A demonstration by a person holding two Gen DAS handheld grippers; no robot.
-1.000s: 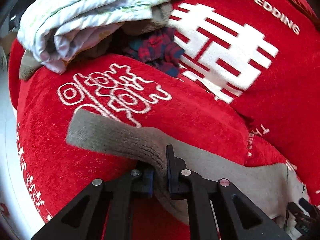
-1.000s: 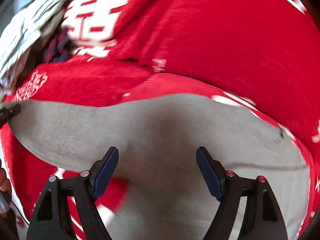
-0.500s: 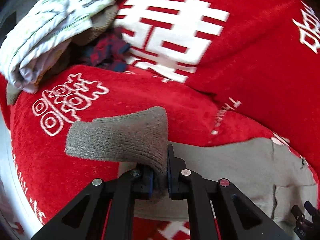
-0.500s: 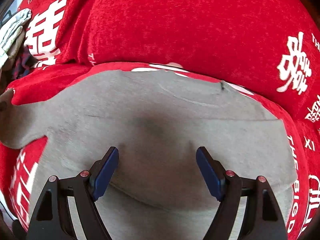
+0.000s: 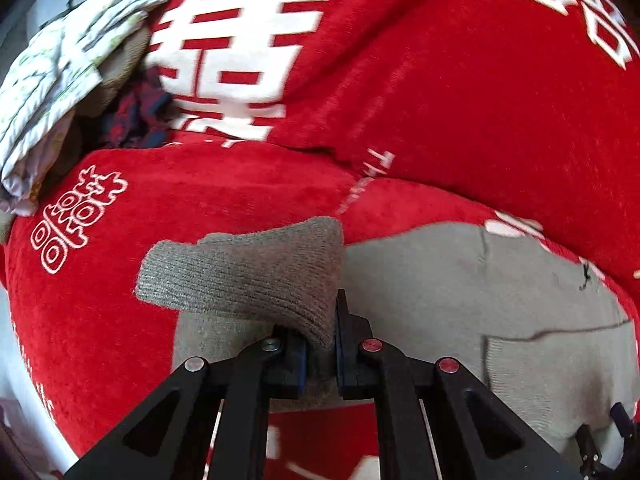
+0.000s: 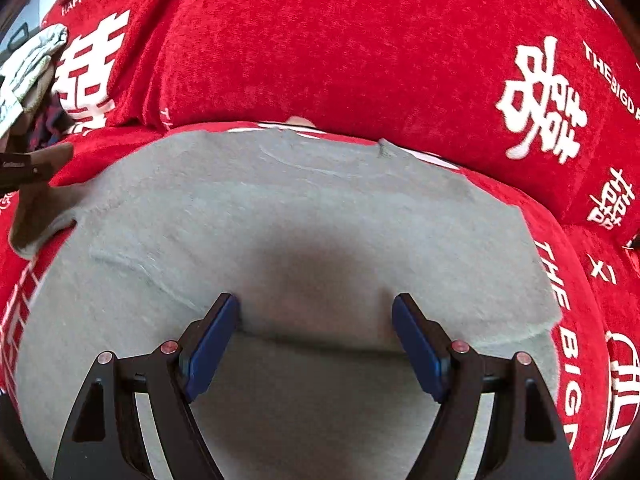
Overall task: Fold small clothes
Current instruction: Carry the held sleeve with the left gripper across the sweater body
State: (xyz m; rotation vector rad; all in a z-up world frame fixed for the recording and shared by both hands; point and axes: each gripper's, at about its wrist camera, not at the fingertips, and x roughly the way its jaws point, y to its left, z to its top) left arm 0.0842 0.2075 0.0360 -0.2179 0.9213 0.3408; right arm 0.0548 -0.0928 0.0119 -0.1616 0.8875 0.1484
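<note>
- Left gripper [image 5: 320,354] sits at the 6 o'clock edge of its own view, its jaws clamped on the ribbed cuff of a grey sleeve [image 5: 244,276].
- From the clamp that sleeve is lifted and doubled over toward 10 o'clock, its end hanging free above the red cover.
- Right gripper [image 6: 316,336] has its jaws wide apart, both blue pads [image 6: 212,344] pressed down on the grey sweater [image 6: 320,216] with nothing pinched between them; a dark hollow lies in the cloth just past them.
- Spread flat, the grey sweater fills the lower and middle part of the right wrist view, its far edge toward 12 o'clock.
- At 9 o'clock in that view the lifted sleeve and the tip of the left gripper show at the frame edge.
- Under the sweater lies the red sofa cover [image 6: 360,48] with white printed characters and lettering, seat nearer, back cushions beyond.
- Farthest, at 10 to 11 o'clock in the left wrist view, a pile of other clothes [image 5: 76,60] rests against the back cushion: a white patterned piece on top, brown and dark plaid cloth [image 5: 136,116] beneath.
</note>
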